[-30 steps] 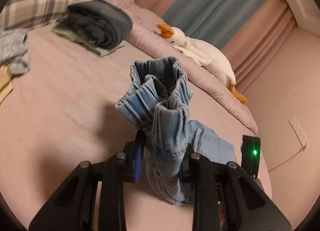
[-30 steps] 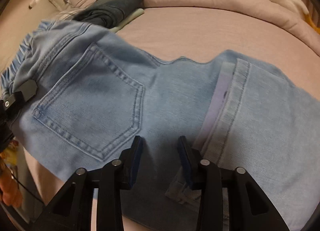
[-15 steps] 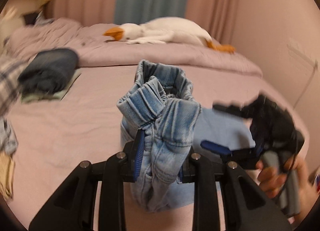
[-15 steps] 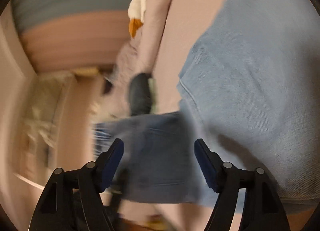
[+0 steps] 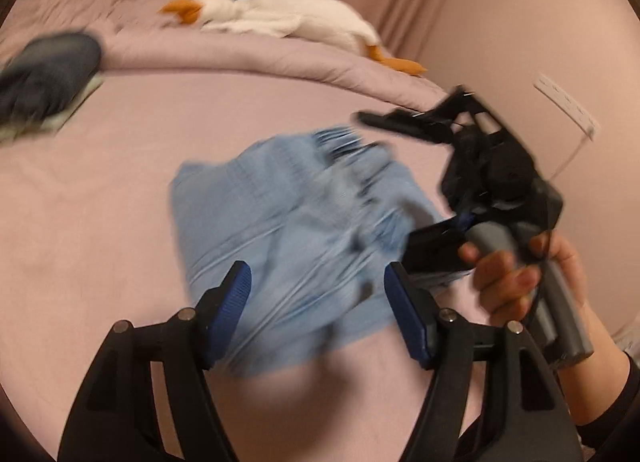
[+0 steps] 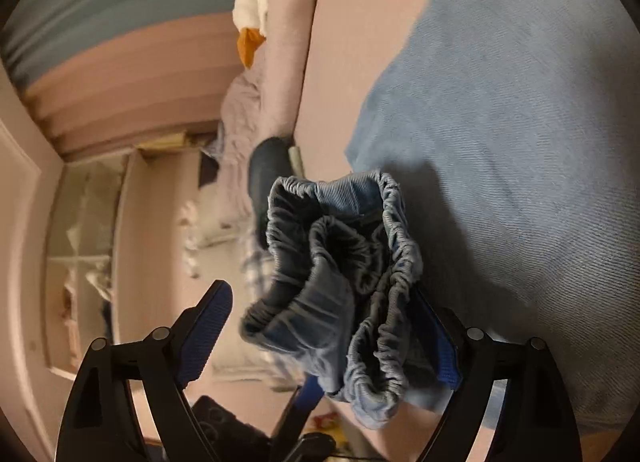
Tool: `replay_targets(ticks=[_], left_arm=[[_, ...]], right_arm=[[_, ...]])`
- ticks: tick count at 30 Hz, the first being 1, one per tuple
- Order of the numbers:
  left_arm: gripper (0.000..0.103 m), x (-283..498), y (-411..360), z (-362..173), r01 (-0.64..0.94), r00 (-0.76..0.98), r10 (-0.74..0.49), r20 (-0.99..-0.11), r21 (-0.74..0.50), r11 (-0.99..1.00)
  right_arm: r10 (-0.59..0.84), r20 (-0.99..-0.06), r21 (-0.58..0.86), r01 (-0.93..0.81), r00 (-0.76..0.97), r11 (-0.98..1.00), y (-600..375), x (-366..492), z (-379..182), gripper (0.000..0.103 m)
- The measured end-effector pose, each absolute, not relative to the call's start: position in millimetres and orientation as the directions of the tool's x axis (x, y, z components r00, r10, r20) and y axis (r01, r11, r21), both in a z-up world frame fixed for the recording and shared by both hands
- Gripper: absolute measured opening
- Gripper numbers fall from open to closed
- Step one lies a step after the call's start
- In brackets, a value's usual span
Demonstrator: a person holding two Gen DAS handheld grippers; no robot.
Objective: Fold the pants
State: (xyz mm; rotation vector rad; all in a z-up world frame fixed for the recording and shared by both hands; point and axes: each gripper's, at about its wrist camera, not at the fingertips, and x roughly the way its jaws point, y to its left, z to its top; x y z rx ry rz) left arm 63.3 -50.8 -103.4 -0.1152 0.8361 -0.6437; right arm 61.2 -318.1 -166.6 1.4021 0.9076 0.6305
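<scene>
Light blue denim pants [image 5: 296, 230] lie on the pink bed, blurred by motion in the left wrist view. My left gripper [image 5: 318, 310] is open above them and holds nothing. My right gripper [image 6: 324, 338] is wide open, rolled sideways; the bunched elastic waistband [image 6: 340, 270] sits between its fingers, against the right pad. The rest of the pants [image 6: 520, 142] spreads flat behind it. In the left wrist view my right gripper [image 5: 416, 166] is at the pants' right side, its fingers spread.
A white plush goose [image 5: 288, 18] lies along the rolled quilt [image 5: 248, 58] at the back. A folded dark garment [image 5: 44, 74] sits at the left on the bed sheet [image 5: 100, 182]. Wall and curtains stand behind; shelves [image 6: 80, 242] show in the right wrist view.
My left gripper has opened and let go of the waistband. My right gripper has rolled sideways, opened wide and come around the waistband bunch.
</scene>
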Motion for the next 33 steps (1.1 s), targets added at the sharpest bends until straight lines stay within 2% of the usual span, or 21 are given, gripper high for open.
replay_targets(ticks=[5,6,8,10,11,14,16,20,23,26,29,33], left_arm=[[0.069,58.7,-17.4,-113.8,0.388,0.519,-0.522,-0.677,-0.357,0.85],[0.069,58.2,-13.3,-115.0,0.375,0.524,-0.516,-0.678,-0.359,0.854],[0.069,55.2,-4.5,-116.3,0.358,0.529,-0.513,-0.676,-0.37,0.857],[0.069,51.4,2.2,-116.7,0.35,0.536,-0.517,-0.667,-0.382,0.856],[0.069,50.4,3.2,-116.3,0.341,0.547,-0.508,-0.665,-0.377,0.861],[0.069,49.0,9.5,-114.8,0.323,0.553,-0.504,-0.663,-0.387,0.863],[0.069,50.0,13.5,-113.2,0.314,0.557,-0.498,-0.664,-0.387,0.867],[0.069,49.6,15.7,-104.4,0.325,0.573,-0.5,-0.649,-0.38,0.866],[0.069,51.9,11.8,-104.2,0.329,0.569,-0.501,-0.652,-0.378,0.865],[0.069,57.7,2.5,-105.8,0.336,0.55,-0.506,-0.665,-0.379,0.862],[0.069,65.2,-13.9,-102.8,0.365,0.536,-0.506,-0.676,-0.355,0.861],[0.069,82.3,-45.9,-94.7,0.42,0.516,-0.517,-0.683,-0.325,0.847]], right_arm=[[0.809,-0.279,0.96,0.15,0.517,0.235,-315.5,62.9,-145.3,0.088],[0.796,-0.338,0.941,0.167,0.502,0.294,-312.4,67.2,-143.0,0.088],[0.778,-0.398,0.917,0.194,0.486,0.349,-309.3,72.7,-144.6,0.087],[0.762,-0.45,0.891,0.176,0.465,0.419,-302.8,77.4,-145.8,0.064],[0.756,-0.469,0.879,0.16,0.456,0.449,-299.5,79.3,-144.9,0.048],[0.713,-0.51,0.841,0.102,0.481,0.532,-297.3,76.3,-131.0,0.039],[0.698,-0.498,0.831,0.054,0.515,0.554,-299.4,75.2,-113.7,0.037],[0.663,-0.416,0.828,-0.042,0.623,0.559,-331.6,65.6,-63.4,0.036],[0.619,-0.41,0.805,-0.054,0.67,0.591,-356.8,58.7,-45.3,0.036],[0.563,-0.488,0.762,0.011,0.667,0.647,-375.6,51.5,-60.1,0.036],[0.505,-0.564,0.734,0.116,0.653,0.67,-392.2,46.6,-98.8,0.036],[0.51,-0.563,0.768,0.183,0.651,0.614,-411.3,41.5,-142.3,0.035]])
